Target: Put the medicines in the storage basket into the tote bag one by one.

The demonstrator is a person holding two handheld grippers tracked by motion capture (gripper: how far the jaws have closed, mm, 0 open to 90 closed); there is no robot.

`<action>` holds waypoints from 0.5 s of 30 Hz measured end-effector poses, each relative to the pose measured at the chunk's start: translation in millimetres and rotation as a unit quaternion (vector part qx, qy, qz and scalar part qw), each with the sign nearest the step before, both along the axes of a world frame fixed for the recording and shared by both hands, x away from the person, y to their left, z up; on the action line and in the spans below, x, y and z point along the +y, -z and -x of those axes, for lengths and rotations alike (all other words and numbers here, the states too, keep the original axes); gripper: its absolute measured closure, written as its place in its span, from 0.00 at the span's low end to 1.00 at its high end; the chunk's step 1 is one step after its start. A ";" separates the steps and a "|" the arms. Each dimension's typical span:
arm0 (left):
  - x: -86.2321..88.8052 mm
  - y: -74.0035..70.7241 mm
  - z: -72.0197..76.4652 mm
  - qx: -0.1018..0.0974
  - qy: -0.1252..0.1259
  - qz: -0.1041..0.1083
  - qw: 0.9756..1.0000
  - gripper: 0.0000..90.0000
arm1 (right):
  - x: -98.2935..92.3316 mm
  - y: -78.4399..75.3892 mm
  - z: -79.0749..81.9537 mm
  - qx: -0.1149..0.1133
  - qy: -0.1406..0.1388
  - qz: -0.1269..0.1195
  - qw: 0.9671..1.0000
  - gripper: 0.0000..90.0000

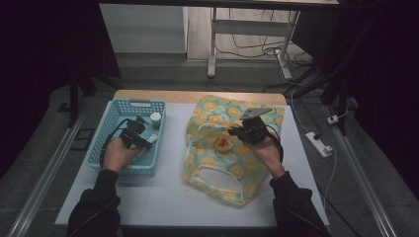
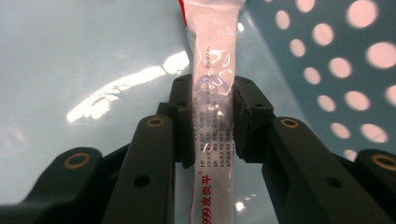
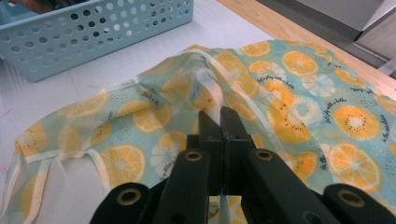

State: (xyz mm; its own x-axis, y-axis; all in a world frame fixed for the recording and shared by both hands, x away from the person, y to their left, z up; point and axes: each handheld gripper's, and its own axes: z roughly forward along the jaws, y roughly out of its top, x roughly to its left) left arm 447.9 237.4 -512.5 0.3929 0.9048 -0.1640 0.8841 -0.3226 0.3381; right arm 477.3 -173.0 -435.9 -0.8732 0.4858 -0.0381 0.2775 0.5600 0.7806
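Down in the basket (image 1: 114, 114), the left gripper (image 2: 212, 121) has its pads pressed on either side of a white tube (image 2: 212, 70) (red and blue print along it), which lies lengthways on the basket floor close to the perforated wall. Over to the right, the right gripper (image 3: 221, 122) is clenched on a pale hem of the bag (image 3: 299, 93), pinching that edge up in a ridge. A small round tin (image 1: 223, 144) sits at the bag's mouth on the table (image 1: 170, 192).
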 end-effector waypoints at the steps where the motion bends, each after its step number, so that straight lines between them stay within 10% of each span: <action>1: 0.0 -0.2 0.2 -0.001 -0.001 -0.004 1.000 0.79 | 0.1 0.1 0.0 0.000 0.000 0.000 1.000 0.99; 15: 6.4 -21.9 5.8 -0.071 -0.020 0.020 0.997 0.79 | -0.2 -1.2 0.7 -0.006 -0.001 -0.002 1.000 0.99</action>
